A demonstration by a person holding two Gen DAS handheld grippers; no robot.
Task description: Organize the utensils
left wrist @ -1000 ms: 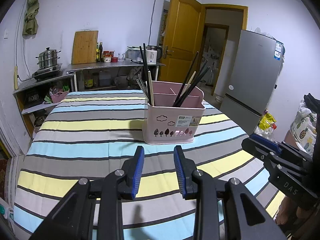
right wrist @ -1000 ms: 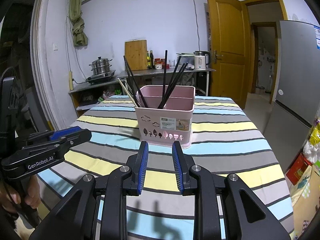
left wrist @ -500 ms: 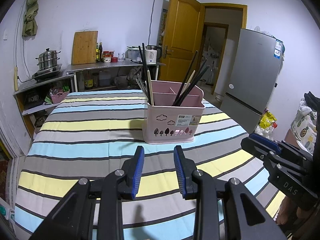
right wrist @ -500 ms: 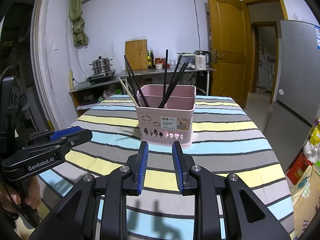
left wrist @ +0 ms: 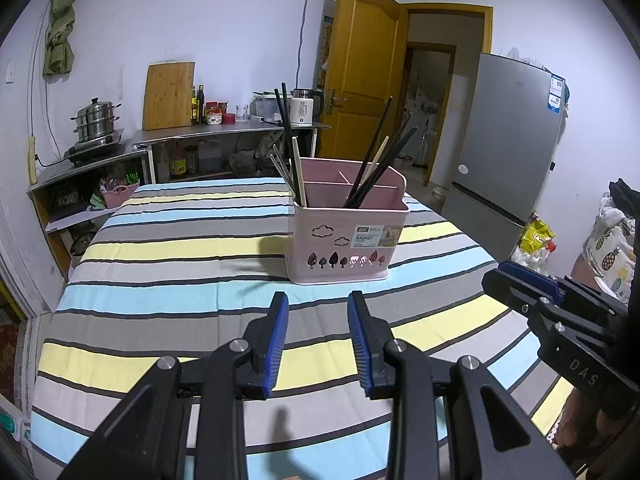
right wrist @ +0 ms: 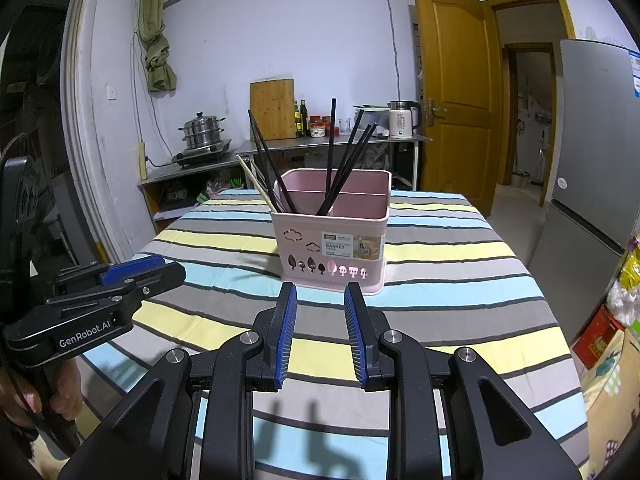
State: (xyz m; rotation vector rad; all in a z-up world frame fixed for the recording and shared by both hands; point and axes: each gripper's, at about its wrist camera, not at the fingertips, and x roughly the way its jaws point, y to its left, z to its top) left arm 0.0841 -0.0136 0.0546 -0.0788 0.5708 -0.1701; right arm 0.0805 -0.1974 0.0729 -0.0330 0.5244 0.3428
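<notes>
The left tool (left wrist: 318, 316) points forward and slightly downward, its blue-padded jaws parted with nothing between them. The right tool (right wrist: 320, 306) sits in the same pose, jaws apart and empty, and shows in the left view at 3 o'clock. A hand (right wrist: 24, 396) grips the left tool's handle at 8 o'clock in the right view.
</notes>
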